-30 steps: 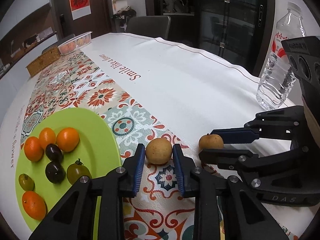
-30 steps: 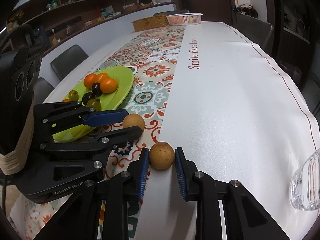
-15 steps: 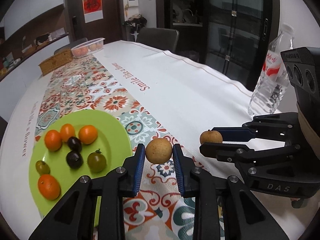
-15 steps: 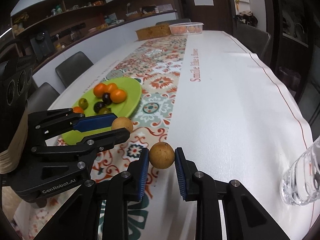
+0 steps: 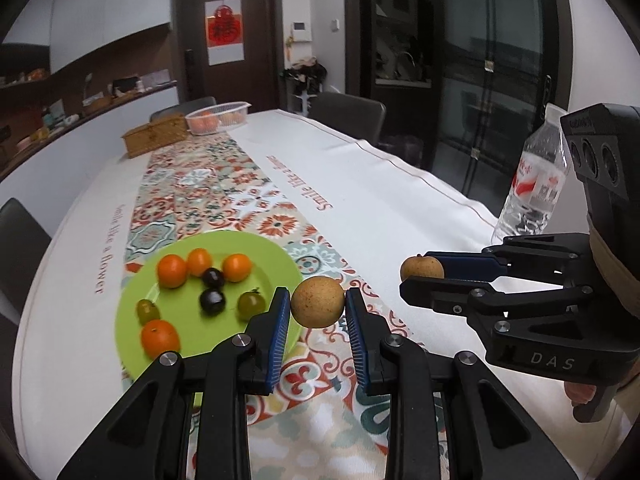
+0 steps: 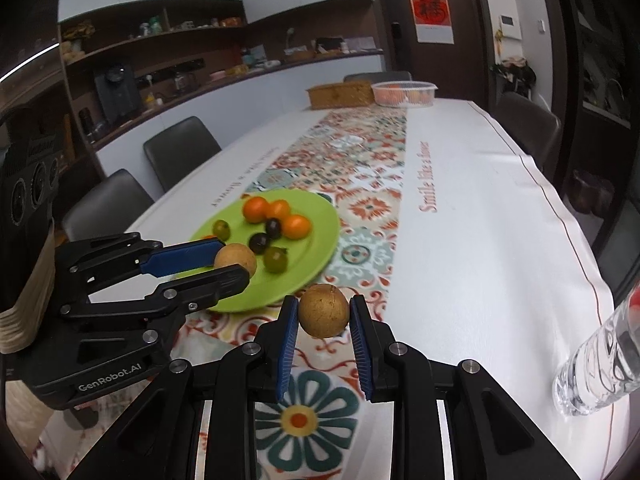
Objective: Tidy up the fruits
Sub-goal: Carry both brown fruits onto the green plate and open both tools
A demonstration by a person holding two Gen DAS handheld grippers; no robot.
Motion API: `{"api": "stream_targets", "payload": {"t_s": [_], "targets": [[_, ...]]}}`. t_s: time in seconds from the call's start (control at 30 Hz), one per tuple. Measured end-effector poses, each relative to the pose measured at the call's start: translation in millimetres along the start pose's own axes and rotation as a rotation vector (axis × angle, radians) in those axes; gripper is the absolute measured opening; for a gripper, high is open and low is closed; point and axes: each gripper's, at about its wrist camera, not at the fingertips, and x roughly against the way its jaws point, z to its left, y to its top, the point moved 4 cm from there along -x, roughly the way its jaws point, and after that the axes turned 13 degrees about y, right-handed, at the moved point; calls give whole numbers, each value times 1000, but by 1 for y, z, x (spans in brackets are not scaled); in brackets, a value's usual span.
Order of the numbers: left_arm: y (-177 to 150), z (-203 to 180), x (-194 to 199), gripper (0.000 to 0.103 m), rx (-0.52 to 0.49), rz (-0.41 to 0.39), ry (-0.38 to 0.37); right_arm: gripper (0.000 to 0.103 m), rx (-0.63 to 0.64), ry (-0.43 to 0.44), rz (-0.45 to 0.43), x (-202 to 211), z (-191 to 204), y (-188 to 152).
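Observation:
My left gripper (image 5: 318,310) is shut on a round tan fruit (image 5: 317,307) and holds it above the table, by the right rim of the green plate (image 5: 182,352). My right gripper (image 6: 324,314) is shut on a second tan fruit (image 6: 324,310), lifted near the plate's (image 6: 320,236) front edge. The plate holds several orange, dark and green small fruits (image 5: 212,302). Each gripper shows in the other's view: the right one (image 5: 422,274) at the right, the left one (image 6: 234,262) at the left over the plate.
A clear water bottle (image 5: 536,184) stands at the right edge of the table, also in the right wrist view (image 6: 600,364). A wicker box (image 5: 154,138) and a plastic tub of oranges (image 5: 218,118) sit at the far end. Chairs surround the table.
Both grippers have risen off the tablecloth with their tan fruits held, and have moved toward the green plate.

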Motion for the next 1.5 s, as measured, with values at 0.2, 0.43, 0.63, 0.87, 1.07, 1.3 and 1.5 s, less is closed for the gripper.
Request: {"api": "stream_targets", "payload": {"t_s": [0.2, 0.43, 0.63, 0.87, 1.07, 1.3, 1.5], "targets": [[0, 17, 20, 28, 39, -27, 44, 27, 37, 22, -19, 3, 20, 9], [-5, 39, 27, 28, 81, -12, 106, 27, 80, 43, -23, -1, 42, 19], [-14, 60, 22, 28, 112, 14, 130, 27, 92, 74, -5, -19, 54, 26], [-28, 80, 7, 28, 142, 32, 129, 27, 103, 113, 46, -52, 62, 29], [-39, 92, -15, 28, 165, 73, 115, 27, 112, 130, 100, -84, 63, 29], [-52, 102, -42, 28, 192, 128, 97, 27, 106, 122, 155, -112, 55, 26], [-58, 102, -58, 28, 179, 150, 92, 27, 99, 112, 191, -129, 48, 20]]}}
